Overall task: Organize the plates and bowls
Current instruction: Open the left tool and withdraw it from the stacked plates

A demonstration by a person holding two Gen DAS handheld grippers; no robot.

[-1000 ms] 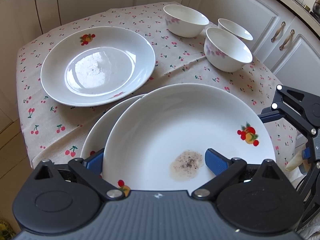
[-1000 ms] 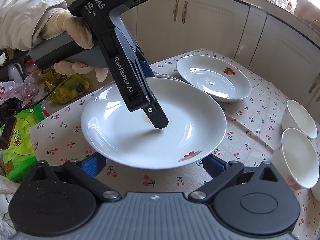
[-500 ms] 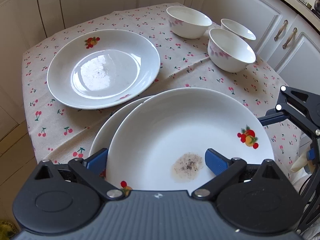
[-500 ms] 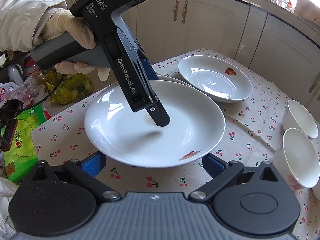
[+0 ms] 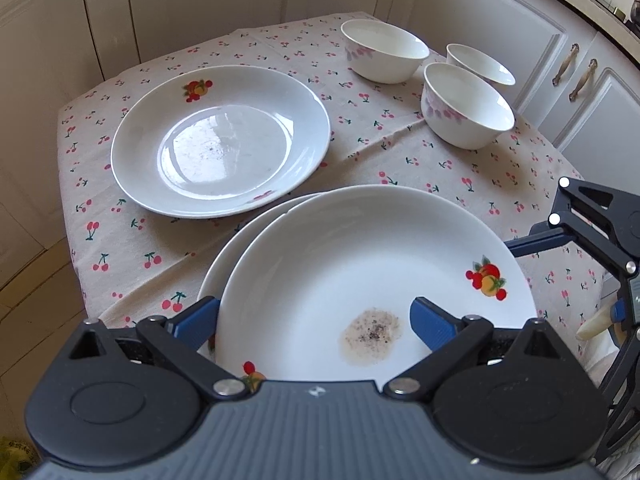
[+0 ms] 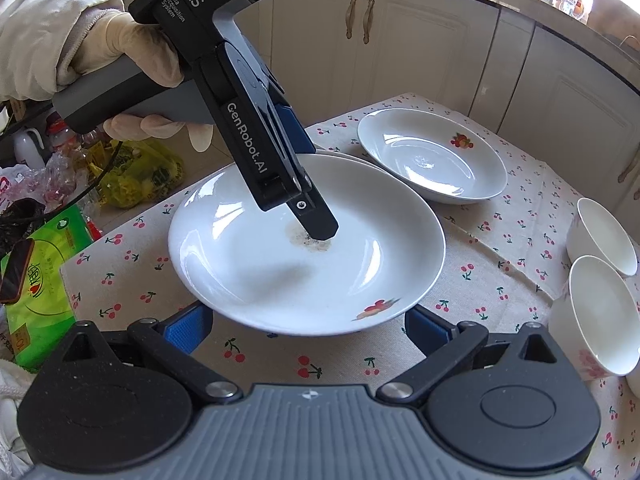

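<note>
White stained plate point(image 5: 360, 280), lower centre, is pinched at its rim by the left gripper point(image 5: 316, 320); right gripper point(image 6: 306, 330) jaws open. It should be lowered level onto the plate beneath point(image 5: 236, 248).

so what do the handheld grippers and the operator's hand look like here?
Left gripper: black body with white "DAS Data Acquisition System" and "GenRobot.AI" lettering, a grey handle, blue pads on black fingers, silver pivot screws. Right gripper: same black linkage, blue pads, ribbed grey top plate. The left hand wears a cream glove and a white sleeve; a thin black cable hangs below the handle.
</note>
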